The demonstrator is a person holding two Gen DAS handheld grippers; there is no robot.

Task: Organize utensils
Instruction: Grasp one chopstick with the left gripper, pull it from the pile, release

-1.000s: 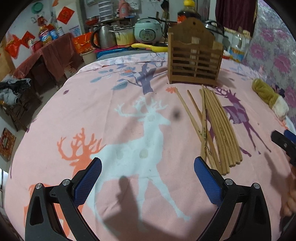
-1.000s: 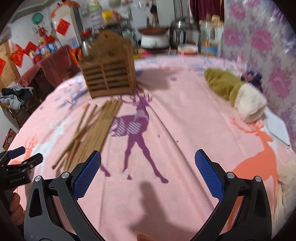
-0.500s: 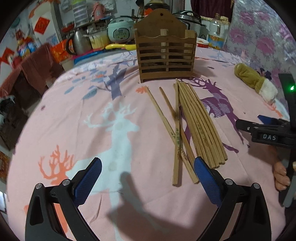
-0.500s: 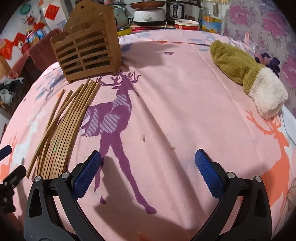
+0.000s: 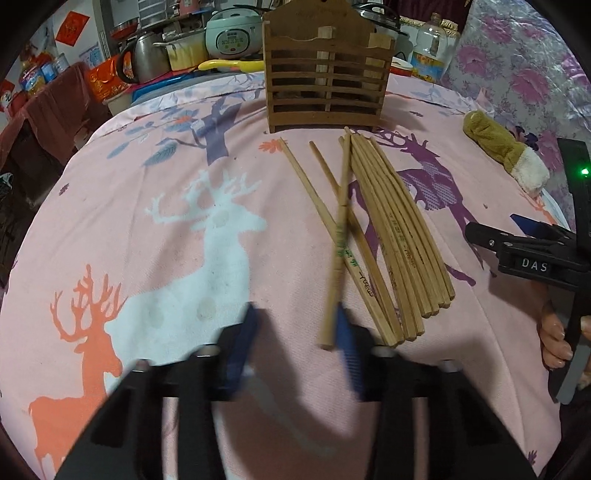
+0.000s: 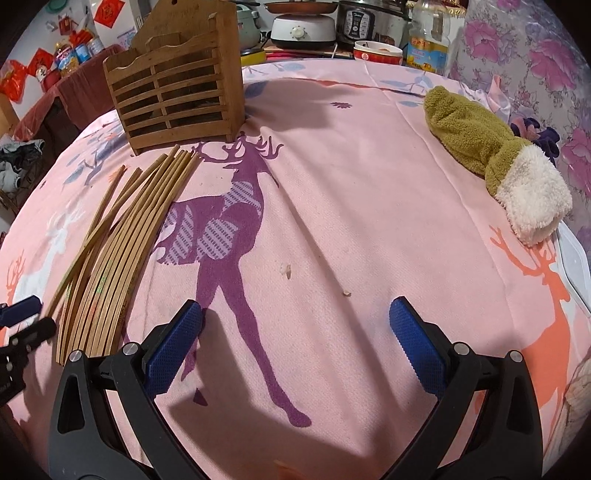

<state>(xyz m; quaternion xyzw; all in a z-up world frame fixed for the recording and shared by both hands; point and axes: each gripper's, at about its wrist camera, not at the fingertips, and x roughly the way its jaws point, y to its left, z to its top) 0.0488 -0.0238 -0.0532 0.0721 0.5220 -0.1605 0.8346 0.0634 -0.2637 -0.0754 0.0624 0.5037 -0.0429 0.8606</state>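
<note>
Several wooden chopsticks (image 5: 388,229) lie in a loose bundle on the pink deer cloth, also in the right wrist view (image 6: 122,236). A slatted wooden holder (image 5: 325,85) stands behind them, also in the right wrist view (image 6: 177,88). My left gripper (image 5: 295,350) is blurred, its jaws partly closed with a gap, just at the near end of one crossed chopstick (image 5: 338,251); nothing is between them. My right gripper (image 6: 295,343) is open and empty over bare cloth, right of the bundle.
An olive and white fuzzy sock (image 6: 495,158) lies at the right of the cloth. Kitchen appliances and bottles (image 5: 229,33) crowd the back edge. A white lid (image 6: 576,266) sits at the far right edge. The right gripper shows at the left wrist view's right side (image 5: 524,247).
My left gripper has moved forward and right up to the chopsticks' near ends and its jaws have narrowed. My right gripper has advanced a little and stays open.
</note>
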